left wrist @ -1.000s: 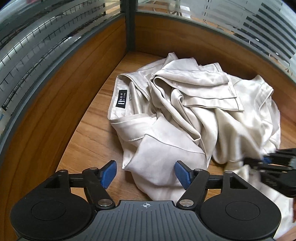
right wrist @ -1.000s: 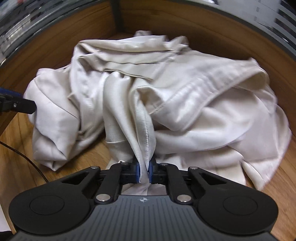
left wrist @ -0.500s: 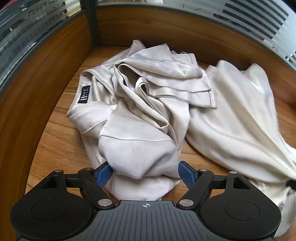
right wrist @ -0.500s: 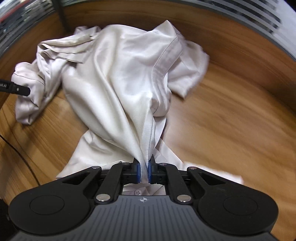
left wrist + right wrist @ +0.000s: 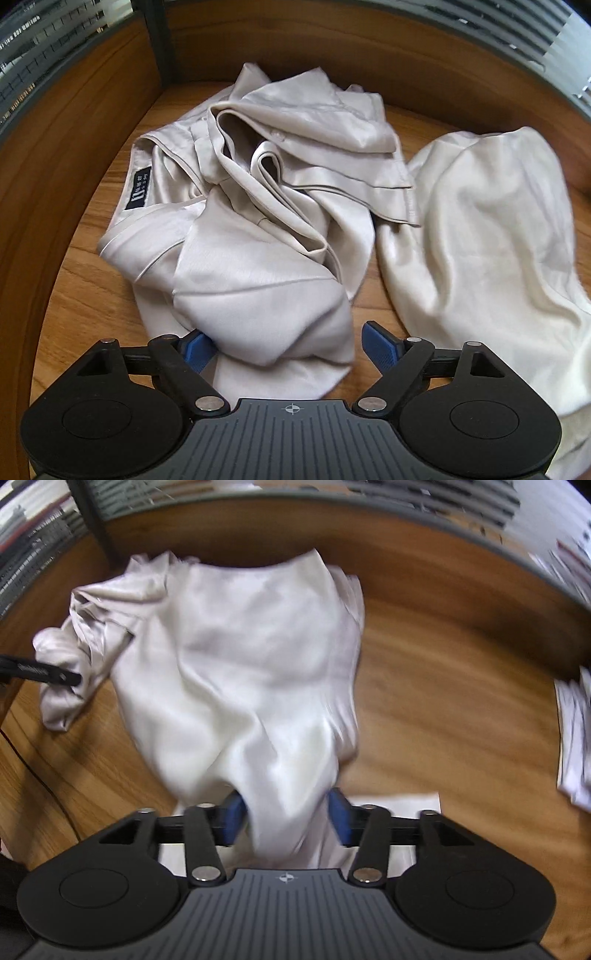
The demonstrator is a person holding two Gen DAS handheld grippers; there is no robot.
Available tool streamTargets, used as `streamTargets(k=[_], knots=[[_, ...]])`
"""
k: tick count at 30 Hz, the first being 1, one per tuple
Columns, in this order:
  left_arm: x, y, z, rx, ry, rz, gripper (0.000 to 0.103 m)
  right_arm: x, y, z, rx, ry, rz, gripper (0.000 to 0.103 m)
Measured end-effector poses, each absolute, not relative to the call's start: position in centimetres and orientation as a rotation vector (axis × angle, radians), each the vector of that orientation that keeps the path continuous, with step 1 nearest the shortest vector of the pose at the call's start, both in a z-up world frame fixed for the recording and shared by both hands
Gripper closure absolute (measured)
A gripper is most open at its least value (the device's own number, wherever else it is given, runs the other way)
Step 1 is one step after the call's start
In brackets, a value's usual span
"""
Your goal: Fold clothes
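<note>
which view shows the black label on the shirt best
The left wrist view. The black label sits sharp and unobstructed on the crumpled shirt's left edge, its white print visible though too small to read. In the right wrist view the fabric is motion-blurred and no label shows.

We seem to be in an office: a wood-grain counter (image 5: 92, 306) walled by wooden partition panels (image 5: 461, 66) under striped frosted glass (image 5: 44, 40).

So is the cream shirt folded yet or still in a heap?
Still a heap. The shirt lies crumpled on the table, collar and layers bunched, one part spread rightward; no tidy fold shows.
</note>
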State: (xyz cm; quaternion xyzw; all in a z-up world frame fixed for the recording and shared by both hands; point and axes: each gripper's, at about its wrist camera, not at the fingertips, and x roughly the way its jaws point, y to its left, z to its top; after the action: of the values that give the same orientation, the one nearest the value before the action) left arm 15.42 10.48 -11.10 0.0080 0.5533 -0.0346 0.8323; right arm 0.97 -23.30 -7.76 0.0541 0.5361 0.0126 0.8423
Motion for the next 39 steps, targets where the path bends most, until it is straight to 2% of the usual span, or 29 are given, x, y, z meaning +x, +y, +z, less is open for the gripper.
streamTargets(k=[3,5,7,11,19,25,29,36,37,38,39], knots=[[16.3,10.2,-12.1,0.022,1.176,-0.062,0.020,2.8,-22.7,-7.6,0.096,1.119,0.053,0.037],[17.0,10.0,-12.5,0.045,1.170,-0.047,0.033,4.0,-22.2,-7.9,0.092,1.118,0.069,0.033],[17.7,9.7,-12.7,0.071,1.148,-0.034,0.041,5.0,-21.7,-8.3,0.092,1.118,0.083,0.032],[20.0,9.7,-12.7,0.075,1.116,-0.018,0.048,6.8,-20.9,-9.3,0.092,1.126,0.104,0.030],[27.2,11.0,-13.1,0.057,1.082,0.045,0.046,9.2,-21.0,-10.9,0.088,1.141,0.097,0.029],[30.5,12.1,-13.2,0.041,1.090,0.054,0.040,9.4,-23.5,-11.7,0.135,1.149,0.013,0.029],[28.9,12.6,-12.4,0.012,1.113,0.004,0.033,8.5,-25.6,-12.4,0.175,1.157,-0.061,0.029],[22.7,13.2,-10.1,-0.054,1.144,-0.096,0.027,6.4,-27.9,-14.0,0.264,1.193,-0.140,0.030],[21.9,13.1,-9.7,-0.065,1.149,-0.107,0.027,6.1,-28.0,-14.1,0.275,1.194,-0.136,0.032],[21.1,12.9,-9.3,-0.078,1.155,-0.116,0.027,5.8,-28.0,-14.2,0.286,1.195,-0.132,0.045],[20.3,12.9,-8.9,-0.092,1.162,-0.122,0.027,5.5,-28.0,-14.4,0.297,1.196,-0.128,0.069]])
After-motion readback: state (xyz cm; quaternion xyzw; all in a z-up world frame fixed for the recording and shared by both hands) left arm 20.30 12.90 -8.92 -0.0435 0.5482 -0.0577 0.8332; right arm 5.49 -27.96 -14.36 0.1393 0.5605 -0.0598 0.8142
